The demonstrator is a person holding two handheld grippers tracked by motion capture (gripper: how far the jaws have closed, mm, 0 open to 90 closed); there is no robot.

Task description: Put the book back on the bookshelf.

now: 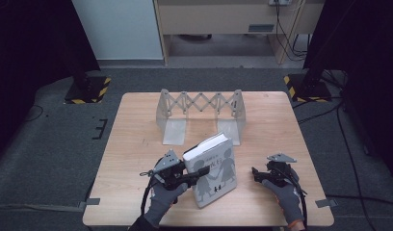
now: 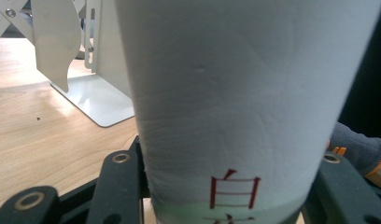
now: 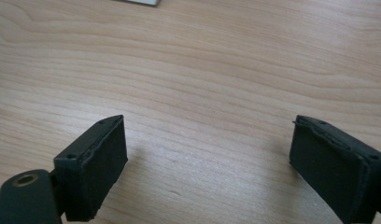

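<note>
A thick white book (image 1: 214, 171) with grey child silhouettes on its cover stands tilted near the table's front middle. My left gripper (image 1: 197, 174) is shut on its lower left side. In the left gripper view the pale spine (image 2: 235, 93) with red characters sits between the two black jaws of the left gripper (image 2: 226, 186). My right gripper (image 1: 256, 173) rests low to the right of the book, apart from it. In the right gripper view the right gripper (image 3: 207, 158) stands open over bare wood, with nothing between its pads (image 3: 102, 163).
A white expandable book rack (image 1: 199, 103) with a scissor lattice stands at the back middle of the wooden table (image 1: 137, 125); its base plate (image 2: 93, 93) lies just beyond the book. A grey gloved hand (image 2: 356, 149) is behind the book's right side.
</note>
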